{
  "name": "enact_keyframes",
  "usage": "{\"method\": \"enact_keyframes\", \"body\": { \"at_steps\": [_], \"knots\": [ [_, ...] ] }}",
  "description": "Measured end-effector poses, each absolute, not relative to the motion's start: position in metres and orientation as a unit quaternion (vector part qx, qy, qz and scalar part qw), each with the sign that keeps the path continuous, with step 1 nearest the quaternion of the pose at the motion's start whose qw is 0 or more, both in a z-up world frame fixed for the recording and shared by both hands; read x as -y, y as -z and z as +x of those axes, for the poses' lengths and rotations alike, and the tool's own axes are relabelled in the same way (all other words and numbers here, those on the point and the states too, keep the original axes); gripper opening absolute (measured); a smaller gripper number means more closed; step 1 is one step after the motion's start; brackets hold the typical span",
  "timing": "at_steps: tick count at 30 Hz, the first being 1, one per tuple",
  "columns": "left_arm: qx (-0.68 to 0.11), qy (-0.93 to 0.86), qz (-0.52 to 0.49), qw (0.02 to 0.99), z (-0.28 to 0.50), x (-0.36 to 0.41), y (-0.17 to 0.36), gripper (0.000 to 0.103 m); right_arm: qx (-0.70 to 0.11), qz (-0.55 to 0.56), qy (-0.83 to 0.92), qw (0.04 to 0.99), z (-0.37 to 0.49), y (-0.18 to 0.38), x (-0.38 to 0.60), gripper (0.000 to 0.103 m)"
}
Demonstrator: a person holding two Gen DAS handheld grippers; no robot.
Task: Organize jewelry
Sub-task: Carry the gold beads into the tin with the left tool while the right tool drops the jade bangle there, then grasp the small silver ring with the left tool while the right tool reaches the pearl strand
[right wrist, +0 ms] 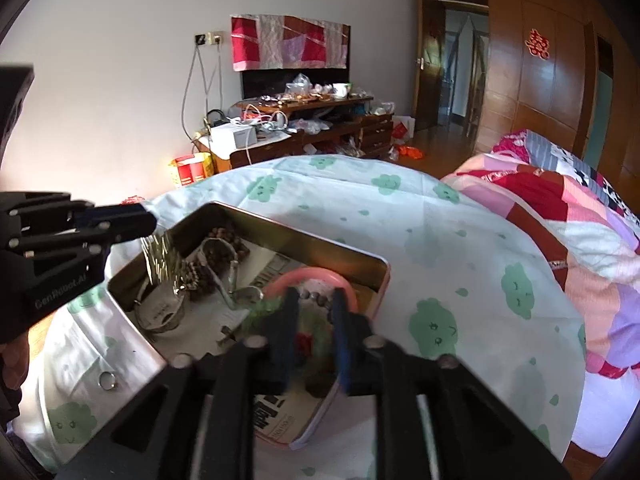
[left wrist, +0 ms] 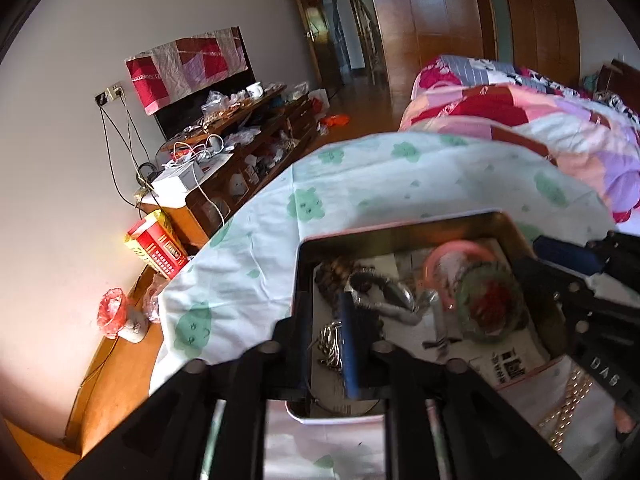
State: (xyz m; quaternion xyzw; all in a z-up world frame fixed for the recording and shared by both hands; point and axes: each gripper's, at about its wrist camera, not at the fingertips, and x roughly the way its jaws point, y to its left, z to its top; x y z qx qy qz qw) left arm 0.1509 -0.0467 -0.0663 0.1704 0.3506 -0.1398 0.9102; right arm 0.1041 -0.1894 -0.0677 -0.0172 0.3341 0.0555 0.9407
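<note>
An open tin box [left wrist: 400, 225] [right wrist: 304, 236] on the table holds a pink bangle [left wrist: 460, 249] [right wrist: 312, 274], a green bangle [left wrist: 488, 304], a silver bangle [left wrist: 384, 300] and brown beads [right wrist: 224, 236]. My left gripper [left wrist: 328, 336] [right wrist: 140, 220] hangs over the tin's left end. Its jaws stand a little apart, and a gold chain [left wrist: 331, 344] [right wrist: 158, 256] shows blurred between and under them. My right gripper [right wrist: 314, 320] [left wrist: 540, 256] is open over the green bangle [right wrist: 308, 336], with nothing gripped.
The tin rests on a round table with a white and green cloth [right wrist: 440, 240]. A small ring [right wrist: 107, 380] and a gold studded band [left wrist: 568, 400] lie on the cloth beside it. A quilted bed [right wrist: 580, 220] is to the right, a cluttered wooden cabinet [right wrist: 320, 128] behind.
</note>
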Motion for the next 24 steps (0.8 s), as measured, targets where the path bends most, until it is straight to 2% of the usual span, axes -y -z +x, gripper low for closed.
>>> {"method": "enact_keyframes", "body": {
  "at_steps": [2,4,20,24],
  "knots": [
    [-0.345,0.132,0.167,0.914,0.148,0.044,0.068,0.062,-0.338,-0.017,-0.053,0.94,0.103,0.069,0.191,0.024],
    [-0.337,0.126,0.162,0.919,0.144,0.04,0.068,0.071,-0.34,-0.018,-0.05,0.939,0.101,0.07,0.191,0.034],
    [-0.362,0.128,0.135,0.913,0.139,0.031,0.075,0.071,-0.345,-0.003,-0.042,0.938,0.088,0.072,0.197,0.039],
    [-0.364,0.126,0.124,0.915,0.128,0.019,0.071,0.071,-0.344,0.002,-0.042,0.938,0.078,0.071,0.199,0.048]
  ]
}}
